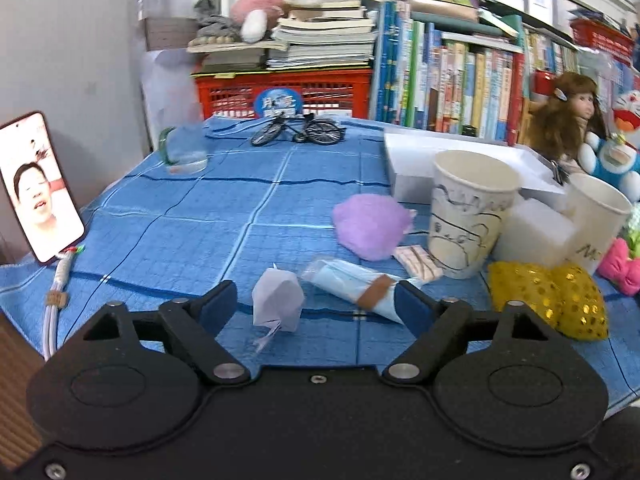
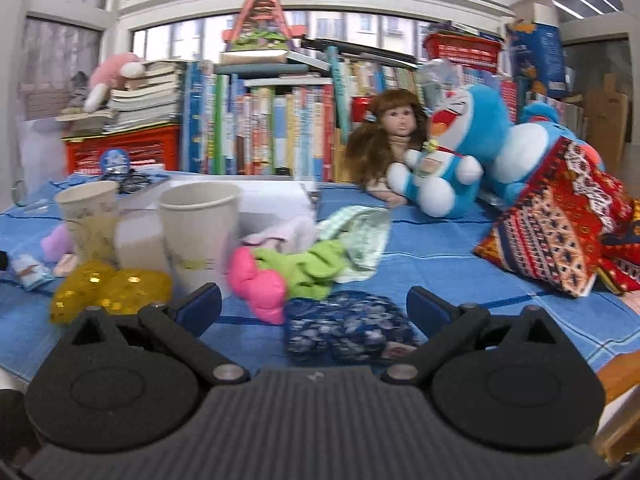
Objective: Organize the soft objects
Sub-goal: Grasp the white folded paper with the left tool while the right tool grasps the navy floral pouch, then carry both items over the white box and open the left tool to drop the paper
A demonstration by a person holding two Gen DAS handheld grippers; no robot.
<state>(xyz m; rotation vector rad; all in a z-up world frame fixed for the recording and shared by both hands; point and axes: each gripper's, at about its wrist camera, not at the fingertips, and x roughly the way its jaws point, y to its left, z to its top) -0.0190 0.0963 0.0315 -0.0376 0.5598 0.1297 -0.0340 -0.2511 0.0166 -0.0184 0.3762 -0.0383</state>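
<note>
My left gripper is open over the blue cloth, with a pale folded paper piece between its fingers and a wrapped blue face mask beside the right finger. A purple soft ball and a gold sequin pouch lie beyond. My right gripper is open just above a dark blue patterned pouch. A pink bow, green cloth and checked cloth lie past it. The gold pouch also shows in the right wrist view.
Two paper cups and a white box stand mid-table. A doll, Doraemon plush and patterned cushion sit at the right. A phone, glass jar, toy bicycle and book wall lie behind.
</note>
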